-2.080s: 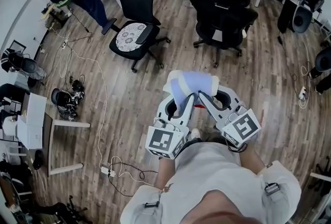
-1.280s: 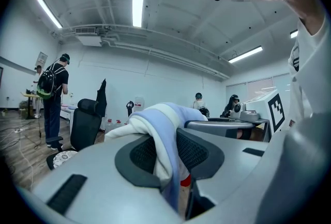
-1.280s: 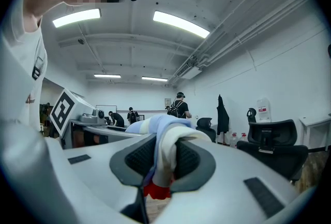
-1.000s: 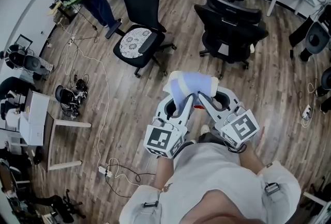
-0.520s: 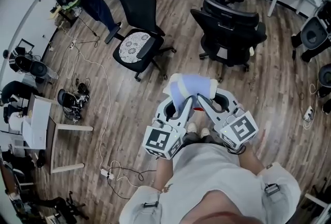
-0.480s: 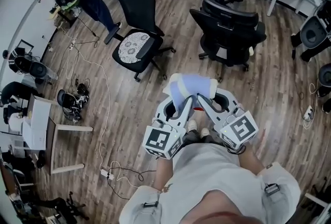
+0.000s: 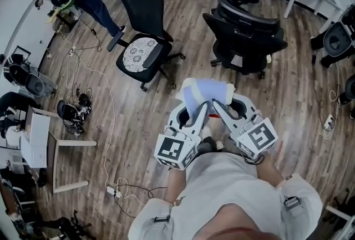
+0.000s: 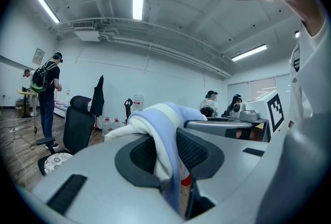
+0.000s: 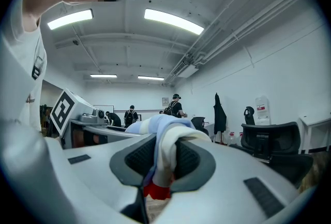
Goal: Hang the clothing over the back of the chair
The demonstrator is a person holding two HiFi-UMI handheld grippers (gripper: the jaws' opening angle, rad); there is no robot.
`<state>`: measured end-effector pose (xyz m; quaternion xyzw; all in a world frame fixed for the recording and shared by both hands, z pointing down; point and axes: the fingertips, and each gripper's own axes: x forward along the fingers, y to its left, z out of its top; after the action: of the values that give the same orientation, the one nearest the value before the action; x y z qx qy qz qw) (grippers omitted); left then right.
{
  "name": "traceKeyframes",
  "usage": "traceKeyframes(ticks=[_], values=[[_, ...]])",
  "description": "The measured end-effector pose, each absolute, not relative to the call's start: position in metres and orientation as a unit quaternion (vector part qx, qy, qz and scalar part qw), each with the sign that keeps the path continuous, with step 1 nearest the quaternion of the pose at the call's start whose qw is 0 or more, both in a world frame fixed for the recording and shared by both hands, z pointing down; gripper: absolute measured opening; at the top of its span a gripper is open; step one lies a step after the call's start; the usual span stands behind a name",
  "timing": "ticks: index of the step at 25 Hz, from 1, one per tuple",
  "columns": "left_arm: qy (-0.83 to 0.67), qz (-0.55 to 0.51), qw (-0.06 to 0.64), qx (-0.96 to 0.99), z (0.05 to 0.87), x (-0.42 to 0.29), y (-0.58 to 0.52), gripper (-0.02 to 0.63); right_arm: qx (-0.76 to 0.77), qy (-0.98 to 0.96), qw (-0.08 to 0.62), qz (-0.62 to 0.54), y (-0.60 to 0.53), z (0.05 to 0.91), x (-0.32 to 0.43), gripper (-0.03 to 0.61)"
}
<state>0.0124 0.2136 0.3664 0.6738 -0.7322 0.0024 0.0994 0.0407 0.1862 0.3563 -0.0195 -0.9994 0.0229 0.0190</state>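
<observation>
Close to the person's chest, the left gripper (image 7: 198,107) and the right gripper (image 7: 217,105) point forward side by side. Each is clamped on a fold of the clothing (image 7: 206,91), with the cloth squeezed between its pads. The clothing is a soft, bunched bundle, pale blue with cream-white bands. It is draped over both pairs of jaw tips and held in the air above the wood floor (image 7: 138,117). A red patch (image 9: 155,190) shows beneath the fold in both gripper views. Farther ahead stands a black office chair (image 7: 244,28). To its left is a second black chair (image 7: 145,9) with a white patterned seat cushion (image 7: 138,51). Both chairs are well apart from the clothing.
</observation>
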Motion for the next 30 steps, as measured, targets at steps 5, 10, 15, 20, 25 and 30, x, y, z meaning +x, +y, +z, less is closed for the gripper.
traceKeyframes(ticks=[5,10,15,20,25,30], values=[[-0.729,-0.004,0.100,0.678,0.369,-0.018,0.199,0.109,-0.012,-0.999,0.024,0.020,0.172,0.358,0.010,0.081],[-0.723,-0.011,0.097,0.684,0.368,-0.050,0.184,0.109,0.001,-1.000,0.026,0.016,0.158,0.357,-0.020,0.081],[-0.714,-0.015,0.101,0.693,0.371,-0.073,0.171,0.109,0.013,-0.999,0.031,0.015,0.147,0.360,-0.043,0.081],[-0.703,-0.014,0.103,0.703,0.371,-0.089,0.159,0.109,0.030,-0.999,0.035,0.016,0.136,0.359,-0.058,0.081],[-0.697,-0.012,0.104,0.709,0.370,-0.098,0.149,0.109,0.041,-0.998,0.038,0.021,0.126,0.359,-0.067,0.081],[-0.695,-0.009,0.111,0.710,0.374,-0.104,0.139,0.109,0.043,-0.998,0.040,0.028,0.117,0.362,-0.073,0.081]])
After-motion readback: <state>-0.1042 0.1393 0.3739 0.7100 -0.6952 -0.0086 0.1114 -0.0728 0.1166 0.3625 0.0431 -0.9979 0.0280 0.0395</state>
